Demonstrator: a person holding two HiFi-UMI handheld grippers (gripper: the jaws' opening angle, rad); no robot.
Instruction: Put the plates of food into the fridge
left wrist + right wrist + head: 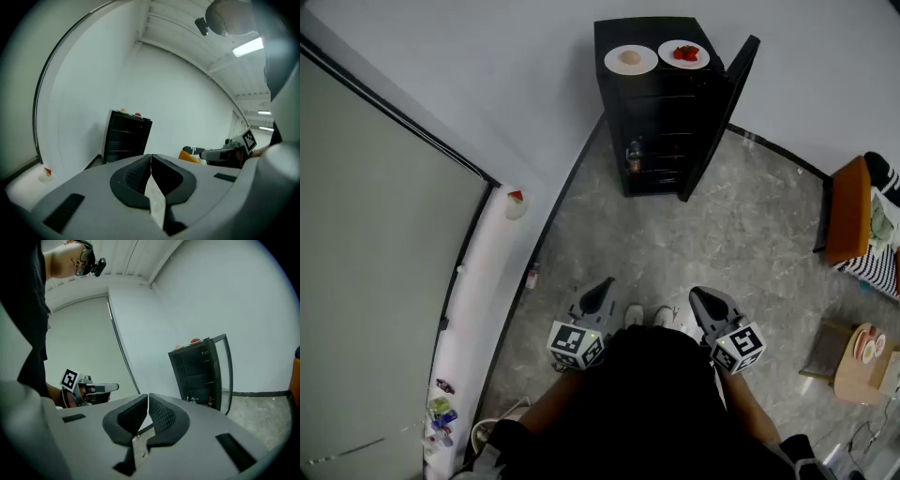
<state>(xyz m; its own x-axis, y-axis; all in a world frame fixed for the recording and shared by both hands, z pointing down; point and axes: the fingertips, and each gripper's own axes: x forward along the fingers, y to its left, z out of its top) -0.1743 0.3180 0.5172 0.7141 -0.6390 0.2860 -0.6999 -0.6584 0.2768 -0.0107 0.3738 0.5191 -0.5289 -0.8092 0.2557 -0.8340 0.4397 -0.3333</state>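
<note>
A small black fridge [661,112] stands against the far wall with its door [719,112] swung open to the right. On its top sit two white plates: one with a pale round food [630,59], one with red food [683,53]. My left gripper [602,291] and right gripper [701,300] are held close to my body, well short of the fridge, both shut with nothing between the jaws. The fridge [125,138] shows small ahead in the left gripper view and the fridge [199,373] stands at the right in the right gripper view.
A white window ledge [478,309] runs along the left wall with a small dish [516,203] and some small items on it. An orange chair [851,211] and a low wooden stool [855,361] stand at the right. Grey stone floor [675,248] lies between me and the fridge.
</note>
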